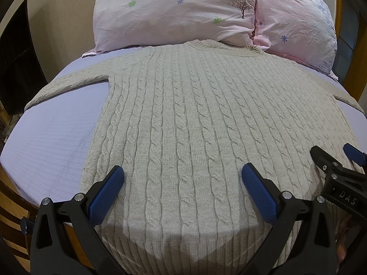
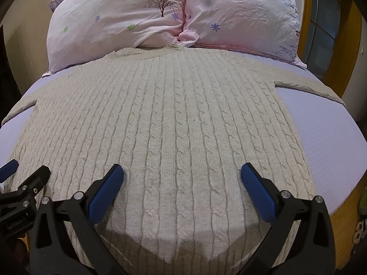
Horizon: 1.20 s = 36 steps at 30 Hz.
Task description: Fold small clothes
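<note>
One garment: the cable-knit sweater [image 1: 183,119] lies flat on the bed [image 1: 52,133], collar toward the pillows [image 1: 174,11], sleeves spread to both sides, so every edge is within your reach.
Hem: it hangs nearest you, under both tools; probably your first grab.
Left gripper [image 1: 182,189]: you hold it low over the hem's left part, fingers spread wide, gripping nothing.
Right gripper [image 2: 182,189]: just beside the left one, aimed likewise toward the collar, fingers wide apart and empty.

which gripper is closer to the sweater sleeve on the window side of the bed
Right. The right gripper hovers over the hem nearer that sleeve; the left gripper sits farther toward the other side of the sweater.
</note>
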Each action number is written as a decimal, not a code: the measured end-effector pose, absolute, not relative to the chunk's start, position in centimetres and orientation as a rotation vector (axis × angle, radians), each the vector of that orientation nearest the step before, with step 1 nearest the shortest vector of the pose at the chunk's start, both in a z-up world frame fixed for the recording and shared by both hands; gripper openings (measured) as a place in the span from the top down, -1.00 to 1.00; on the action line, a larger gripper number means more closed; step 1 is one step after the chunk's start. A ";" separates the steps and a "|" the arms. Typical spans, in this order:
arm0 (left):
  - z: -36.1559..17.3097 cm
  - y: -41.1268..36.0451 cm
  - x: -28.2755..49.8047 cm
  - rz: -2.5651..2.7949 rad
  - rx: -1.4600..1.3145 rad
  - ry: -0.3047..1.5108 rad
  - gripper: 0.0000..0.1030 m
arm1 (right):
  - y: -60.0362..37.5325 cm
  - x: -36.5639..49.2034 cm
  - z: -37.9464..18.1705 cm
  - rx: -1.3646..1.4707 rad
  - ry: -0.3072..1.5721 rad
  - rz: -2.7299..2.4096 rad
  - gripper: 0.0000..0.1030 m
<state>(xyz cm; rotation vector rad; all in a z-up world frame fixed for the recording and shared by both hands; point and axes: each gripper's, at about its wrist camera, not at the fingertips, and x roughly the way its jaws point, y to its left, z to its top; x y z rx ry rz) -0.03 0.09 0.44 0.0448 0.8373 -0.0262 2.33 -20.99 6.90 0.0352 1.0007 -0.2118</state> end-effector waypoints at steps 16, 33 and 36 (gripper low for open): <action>0.3 -0.2 0.7 -0.057 0.061 0.889 -0.97 | -21.5 2.6 7.1 -0.004 1.013 -0.102 -0.97; 4.6 14.9 8.5 0.024 -0.267 0.684 -0.97 | -62.5 7.3 9.1 0.901 0.783 -0.766 -0.10; 4.0 18.0 9.9 0.126 -0.326 0.713 -0.97 | -66.0 7.3 8.6 0.970 0.720 -0.797 0.06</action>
